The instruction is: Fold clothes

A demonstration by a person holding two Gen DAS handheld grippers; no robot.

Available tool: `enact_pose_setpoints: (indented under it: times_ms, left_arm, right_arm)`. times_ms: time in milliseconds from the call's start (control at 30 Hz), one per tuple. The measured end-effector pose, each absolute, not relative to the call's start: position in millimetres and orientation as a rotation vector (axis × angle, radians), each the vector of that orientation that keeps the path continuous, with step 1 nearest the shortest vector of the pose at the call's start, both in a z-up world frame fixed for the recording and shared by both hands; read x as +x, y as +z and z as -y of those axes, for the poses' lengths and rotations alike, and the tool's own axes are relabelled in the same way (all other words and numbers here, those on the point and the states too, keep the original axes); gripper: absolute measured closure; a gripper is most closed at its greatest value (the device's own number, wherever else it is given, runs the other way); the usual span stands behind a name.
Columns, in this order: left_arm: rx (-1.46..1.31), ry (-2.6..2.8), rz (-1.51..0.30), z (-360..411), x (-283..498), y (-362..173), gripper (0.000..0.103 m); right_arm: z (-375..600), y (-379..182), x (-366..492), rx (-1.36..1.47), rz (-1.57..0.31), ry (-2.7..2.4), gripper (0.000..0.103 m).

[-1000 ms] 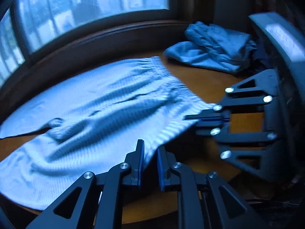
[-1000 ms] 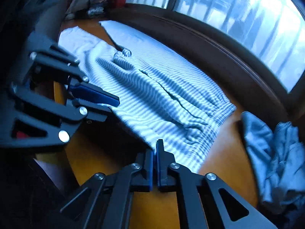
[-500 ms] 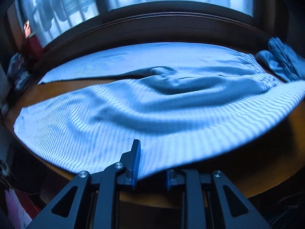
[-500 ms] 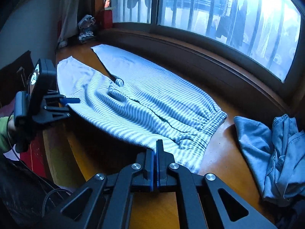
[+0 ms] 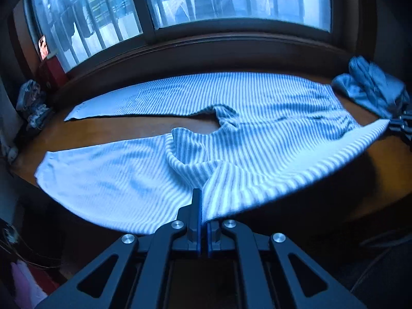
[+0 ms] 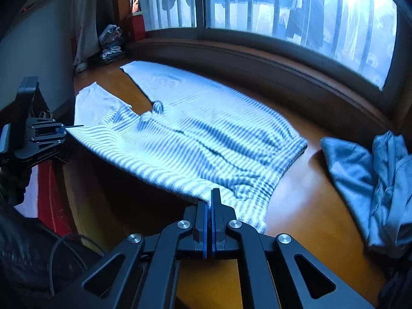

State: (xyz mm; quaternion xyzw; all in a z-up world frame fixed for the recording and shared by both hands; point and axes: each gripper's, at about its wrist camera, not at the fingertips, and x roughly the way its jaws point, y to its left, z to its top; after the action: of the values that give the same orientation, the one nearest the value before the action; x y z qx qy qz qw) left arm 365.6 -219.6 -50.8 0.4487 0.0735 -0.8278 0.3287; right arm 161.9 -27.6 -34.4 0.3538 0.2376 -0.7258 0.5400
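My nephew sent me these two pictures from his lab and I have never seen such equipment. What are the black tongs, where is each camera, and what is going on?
Each picture comes from a camera mounted on a hand-held two-finger gripper, looking forward along its fingers. A person holds one in each hand. The left gripper and the right gripper are both shut on the near edge of the striped trousers, spread on a wooden surface below a window. A blue garment lies crumpled beside the waistband, untouched.

barred window [image 6: 296, 7] above the wooden table [image 6: 316, 206]; red box [image 6: 137, 27] in the corner.
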Motion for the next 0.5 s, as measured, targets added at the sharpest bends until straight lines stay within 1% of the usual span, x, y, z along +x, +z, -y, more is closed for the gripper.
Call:
enact_pose_setpoints:
  times_ms: [100, 267, 433, 500]
  left_arm:
    - [1.216, -2.153, -0.182, 215.5, 367.5, -46.4, 0.101]
    - [1.207, -2.134, -0.236, 212.8, 367.9, -30.9, 0.101]
    - [1.197, -2.131, -0.256, 212.7, 355.2, -15.3, 0.101]
    - [1.157, -2.125, -0.219, 221.5, 339.3, 2.5, 0.101]
  right_arm:
    - [21.8, -40.6, 165.5, 0.875, -0.576, -1.683, 0.101]
    - [8.9, -37.1, 164.0, 0.9, -0.563, -1.626, 0.101]
    - [7.5, -19.1, 151.5, 0.868, -0.555, -1.595, 0.101]
    - [11.1, -5.7, 138.2, 0.854, -0.517, -1.592, 0.101]
